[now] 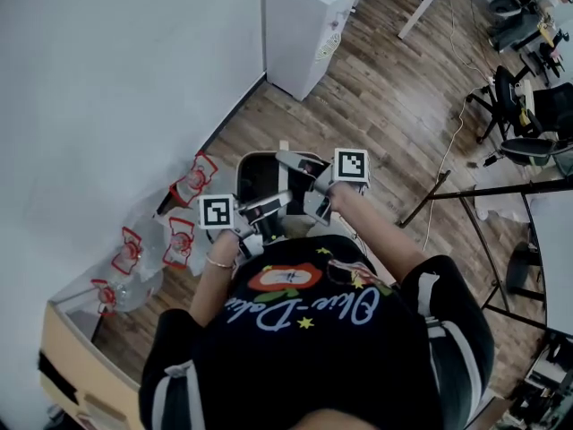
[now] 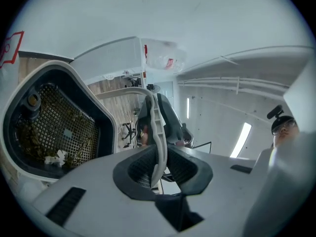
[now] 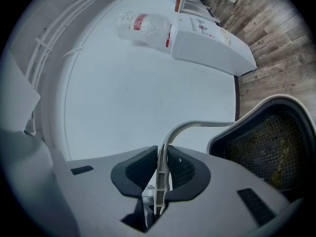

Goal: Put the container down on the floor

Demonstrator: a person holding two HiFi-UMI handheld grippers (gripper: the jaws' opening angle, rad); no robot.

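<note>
The container [image 1: 255, 164] is a white bin with a dark inside and a mesh insert holding some debris. It hangs in front of the person, above the wooden floor. Its thin grey handle [image 2: 157, 127] arches over the top. My left gripper [image 2: 159, 169] is shut on that handle, the pads pressing both sides. My right gripper [image 3: 162, 169] is shut on the same handle [image 3: 185, 128], with the bin's rim [image 3: 296, 117] to its right. In the head view the left gripper [image 1: 269, 209] and right gripper [image 1: 309, 186] meet over the bin.
Several clear bottles with red labels [image 1: 179, 231] lie along the white wall [image 1: 107, 79]. A white cabinet [image 1: 304, 25] stands farther along it. A cardboard box [image 1: 72, 348] is at the lower left. A dark stand [image 1: 466, 195] and office chairs [image 1: 528, 115] are on the right.
</note>
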